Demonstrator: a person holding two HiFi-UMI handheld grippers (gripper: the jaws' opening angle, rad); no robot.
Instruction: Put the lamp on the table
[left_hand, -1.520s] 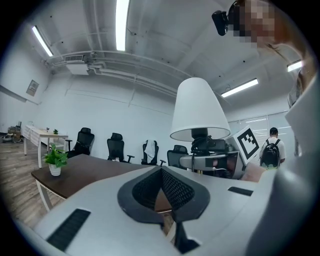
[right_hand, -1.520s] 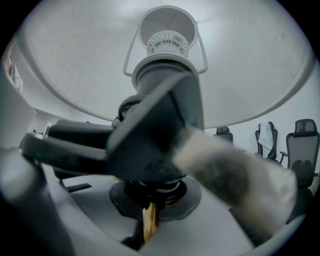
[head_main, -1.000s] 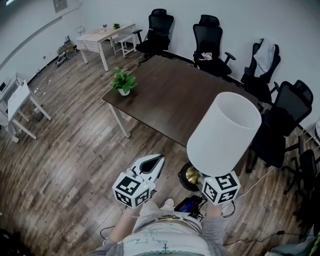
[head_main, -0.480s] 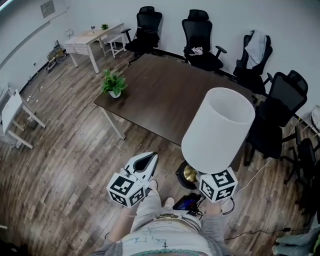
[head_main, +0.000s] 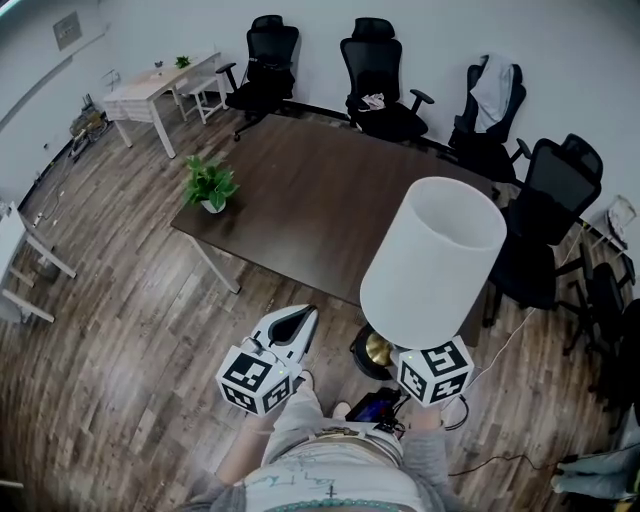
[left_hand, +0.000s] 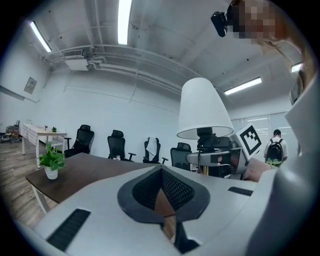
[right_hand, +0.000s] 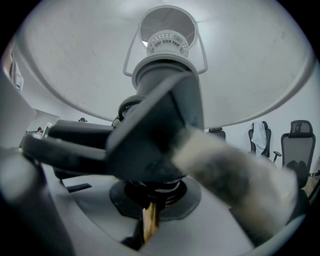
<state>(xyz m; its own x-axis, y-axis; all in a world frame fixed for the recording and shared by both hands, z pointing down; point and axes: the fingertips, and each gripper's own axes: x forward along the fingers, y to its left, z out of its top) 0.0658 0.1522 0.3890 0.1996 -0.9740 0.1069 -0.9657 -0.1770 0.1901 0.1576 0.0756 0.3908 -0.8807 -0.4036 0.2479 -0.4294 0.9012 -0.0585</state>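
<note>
The dark wooden table lies ahead of both jaw pairs: you're mid-carry, right gripper pinching the brass stem of the white-shaded lamp that towers above its jaws, left gripper pressed shut on nothing, and next you likely need to reach over the tabletop and lower it upright.

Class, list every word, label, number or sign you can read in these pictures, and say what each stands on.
None can be read.
Wall plaque: too small to read.
Left marker cube, right marker cube: black-and-white square patterns, no letters.
Lamp: shade plain, no print.
</note>
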